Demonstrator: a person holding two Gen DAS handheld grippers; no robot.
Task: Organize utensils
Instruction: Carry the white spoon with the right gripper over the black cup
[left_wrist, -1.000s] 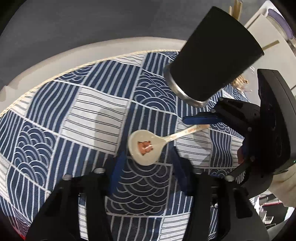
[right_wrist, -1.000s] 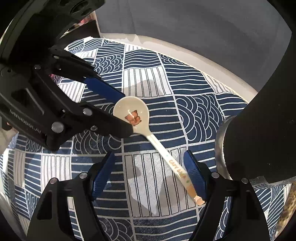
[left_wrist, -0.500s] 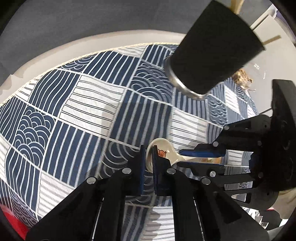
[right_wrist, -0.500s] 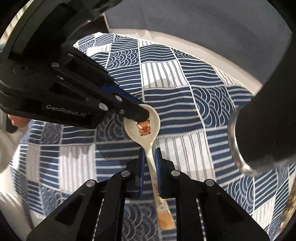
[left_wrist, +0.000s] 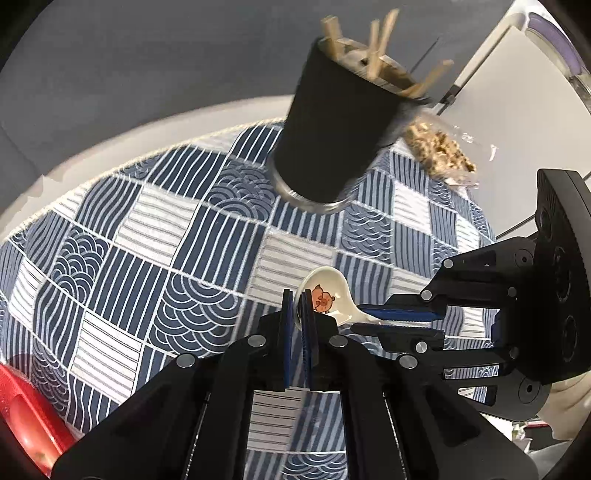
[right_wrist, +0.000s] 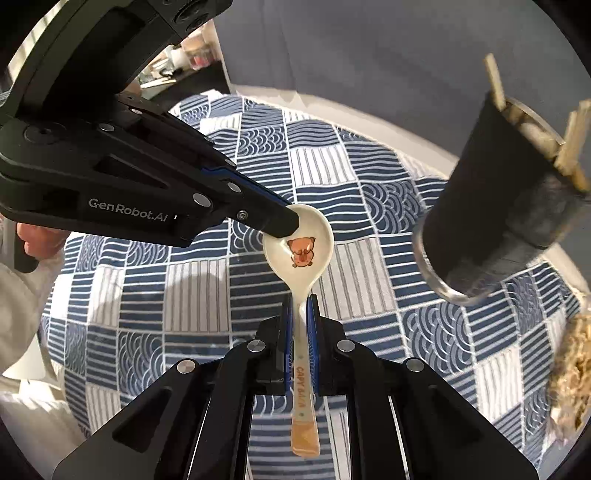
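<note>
A white ceramic spoon (right_wrist: 301, 245) with an orange animal print is held above the blue patterned cloth. My right gripper (right_wrist: 300, 308) is shut on the spoon's handle. My left gripper (left_wrist: 297, 295) is shut on the rim of the spoon's bowl (left_wrist: 325, 291), and it also shows in the right wrist view (right_wrist: 284, 225). A black utensil cup (left_wrist: 336, 136) with several wooden utensils stands behind the spoon; it sits at the right of the right wrist view (right_wrist: 495, 229).
The blue and white patterned cloth (left_wrist: 155, 236) covers a round white table (left_wrist: 110, 133). A clear bag of brown snacks (left_wrist: 439, 151) lies behind the cup. A red object (left_wrist: 26, 410) sits at the lower left. A white cabinet (left_wrist: 495, 77) stands at the far right.
Both grippers closed on the spoon, the left on its bowl and the right on its handle, and raised it off the cloth. The views now sit higher, showing the cup's top.
</note>
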